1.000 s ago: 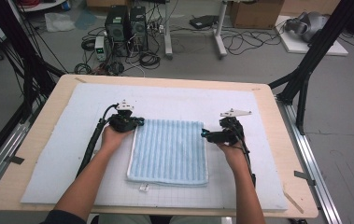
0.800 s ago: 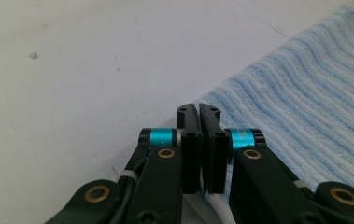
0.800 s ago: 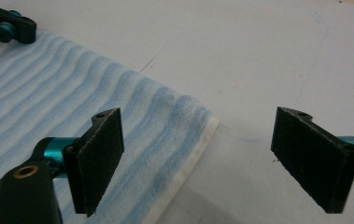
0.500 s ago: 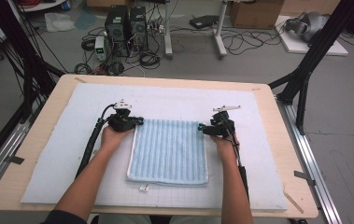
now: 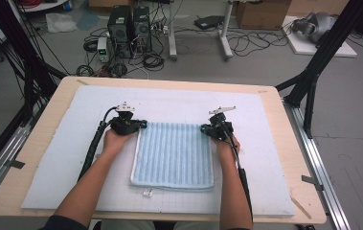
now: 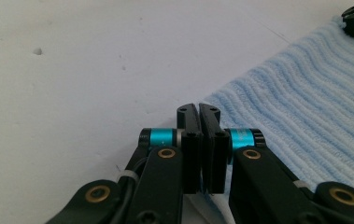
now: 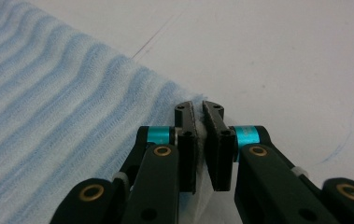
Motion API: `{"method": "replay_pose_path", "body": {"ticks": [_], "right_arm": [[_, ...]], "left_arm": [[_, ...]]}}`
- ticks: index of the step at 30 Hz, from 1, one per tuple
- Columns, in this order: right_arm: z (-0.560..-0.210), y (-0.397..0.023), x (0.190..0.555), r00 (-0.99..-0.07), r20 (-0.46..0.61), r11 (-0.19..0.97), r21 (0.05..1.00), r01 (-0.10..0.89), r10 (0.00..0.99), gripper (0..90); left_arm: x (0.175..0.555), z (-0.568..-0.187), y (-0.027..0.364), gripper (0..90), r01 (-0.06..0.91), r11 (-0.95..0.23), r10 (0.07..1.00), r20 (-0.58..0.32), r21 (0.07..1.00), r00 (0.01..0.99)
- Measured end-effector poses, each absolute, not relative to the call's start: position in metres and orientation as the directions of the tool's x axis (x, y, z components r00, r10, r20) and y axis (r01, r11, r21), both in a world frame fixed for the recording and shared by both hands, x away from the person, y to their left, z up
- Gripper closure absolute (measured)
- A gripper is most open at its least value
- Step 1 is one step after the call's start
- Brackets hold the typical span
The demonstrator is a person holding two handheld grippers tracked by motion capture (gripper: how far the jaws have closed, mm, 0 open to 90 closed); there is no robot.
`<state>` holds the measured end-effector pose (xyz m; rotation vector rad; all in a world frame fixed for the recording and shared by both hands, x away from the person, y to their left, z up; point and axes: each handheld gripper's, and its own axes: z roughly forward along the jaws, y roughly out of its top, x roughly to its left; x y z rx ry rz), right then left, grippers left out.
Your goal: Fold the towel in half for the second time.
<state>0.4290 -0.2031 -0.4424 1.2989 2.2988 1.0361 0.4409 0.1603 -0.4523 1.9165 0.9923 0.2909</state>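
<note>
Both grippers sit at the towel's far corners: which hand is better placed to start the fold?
Neither clearly: left gripper and right gripper, whose jaws have just been closing, each pinch a far corner of the blue towel. Probably both lift together.

Worktop [image 5: 35, 158]: mat [image 5: 265, 158] spread over most of it. Towel [image 5: 174, 153] flat on the mat, centred before you. Your left tongs [image 5: 143, 124] at its far-left corner, your right tongs [image 5: 203, 128] at its far-right corner. Computer towers [image 5: 130, 21] on the floor beyond the worktop.
</note>
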Motion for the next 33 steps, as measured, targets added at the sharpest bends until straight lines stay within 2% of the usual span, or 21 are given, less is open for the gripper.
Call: {"method": "replay_pose_path", "body": {"ticks": [5, 7, 8, 12, 17, 33], "right_arm": [[-0.440, -0.202, 0.431, -0.538, 0.060, 0.332, 0.728, 0.600, 0.841, 84.9], [-0.434, -0.200, 0.434, -0.532, 0.042, 0.331, 0.741, 0.584, 0.846, 85.0], [-0.434, -0.200, 0.434, -0.532, 0.042, 0.331, 0.741, 0.584, 0.846, 85.0], [-0.421, -0.199, 0.440, -0.519, 0.054, 0.297, 0.767, 0.568, 0.853, 84.8], [-0.401, -0.195, 0.446, -0.509, 0.007, 0.301, 0.799, 0.521, 0.861, 84.8], [-0.395, -0.201, 0.435, -0.523, 0.045, 0.256, 0.835, 0.487, 0.851, 84.6]], "left_arm": [[0.442, -0.450, 0.164, 87.4, 0.515, -0.227, 0.741, -0.196, 0.827, 0.642], [0.444, -0.439, 0.168, 87.4, 0.463, -0.154, 0.746, -0.204, 0.873, 0.634], [0.444, -0.439, 0.168, 87.4, 0.463, -0.154, 0.746, -0.204, 0.873, 0.634], [0.449, -0.426, 0.173, 87.3, 0.443, -0.140, 0.742, -0.202, 0.885, 0.639], [0.457, -0.412, 0.176, 87.3, 0.424, -0.096, 0.742, -0.219, 0.900, 0.633], [0.446, -0.406, 0.181, 87.1, 0.391, -0.071, 0.705, -0.231, 0.918, 0.670]]}}
